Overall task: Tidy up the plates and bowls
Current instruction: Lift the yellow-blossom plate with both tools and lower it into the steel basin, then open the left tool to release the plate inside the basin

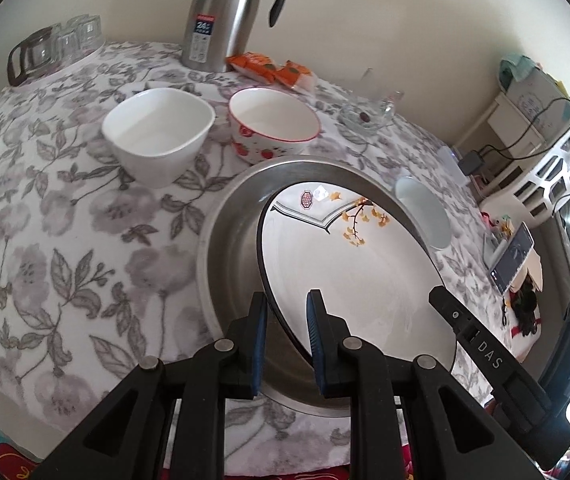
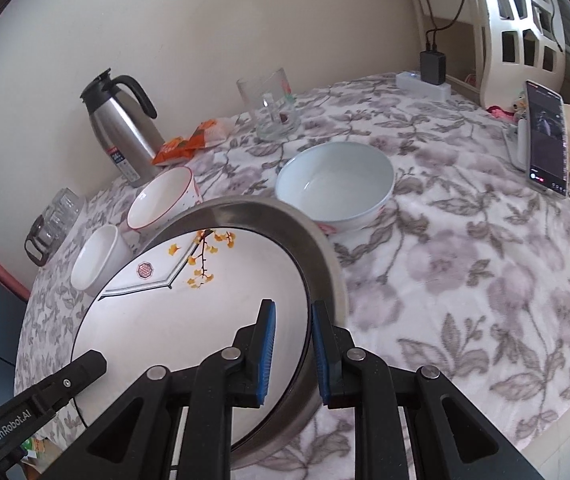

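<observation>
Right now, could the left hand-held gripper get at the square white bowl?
Probably not yet: the left hand-held gripper is shut on the plate's rim, sharing it with the right one. Otherwise the way to the square bowl looks free.

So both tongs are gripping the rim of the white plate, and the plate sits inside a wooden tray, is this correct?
Not wooden: the right wrist view shows the plate inside a steel tray. Both the left tongs and the right tongs do grip the plate's rim.
</observation>
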{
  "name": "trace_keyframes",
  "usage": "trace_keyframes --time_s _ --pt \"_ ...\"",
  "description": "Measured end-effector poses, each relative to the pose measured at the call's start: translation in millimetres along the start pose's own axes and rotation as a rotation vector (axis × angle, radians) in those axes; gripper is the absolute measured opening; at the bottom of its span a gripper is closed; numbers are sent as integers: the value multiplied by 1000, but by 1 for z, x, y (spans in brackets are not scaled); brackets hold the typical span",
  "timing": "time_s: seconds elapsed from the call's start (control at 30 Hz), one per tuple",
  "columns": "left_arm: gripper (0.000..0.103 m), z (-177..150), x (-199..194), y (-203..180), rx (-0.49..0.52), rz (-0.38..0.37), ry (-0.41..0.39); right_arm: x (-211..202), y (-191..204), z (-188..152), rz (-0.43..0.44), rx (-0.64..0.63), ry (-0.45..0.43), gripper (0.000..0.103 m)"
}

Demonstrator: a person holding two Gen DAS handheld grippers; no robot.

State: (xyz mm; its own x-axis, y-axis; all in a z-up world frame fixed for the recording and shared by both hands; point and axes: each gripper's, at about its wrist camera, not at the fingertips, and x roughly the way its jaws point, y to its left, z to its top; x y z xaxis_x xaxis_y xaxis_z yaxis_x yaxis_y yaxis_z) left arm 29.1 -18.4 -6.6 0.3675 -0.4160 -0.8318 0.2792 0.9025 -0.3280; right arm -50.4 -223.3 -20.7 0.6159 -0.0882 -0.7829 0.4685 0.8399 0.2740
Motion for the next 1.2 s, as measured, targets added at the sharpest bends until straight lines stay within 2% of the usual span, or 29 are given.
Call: trace_keyframes --time_s 0.3,0.53,0.77,1.2 --pt "20 3 14 8 -35 15 46 12 2 -1 -13 -2 22 20" --pt "20 6 22 5 -18 49 51 17 4 -1 -26 -22 34 20" --pt "20 4 36 12 -51 56 106 22 4 -3 -32 -32 44 20" --pt "24 10 41 13 -60 46 81 25 7 -3 -43 -53 49 20"
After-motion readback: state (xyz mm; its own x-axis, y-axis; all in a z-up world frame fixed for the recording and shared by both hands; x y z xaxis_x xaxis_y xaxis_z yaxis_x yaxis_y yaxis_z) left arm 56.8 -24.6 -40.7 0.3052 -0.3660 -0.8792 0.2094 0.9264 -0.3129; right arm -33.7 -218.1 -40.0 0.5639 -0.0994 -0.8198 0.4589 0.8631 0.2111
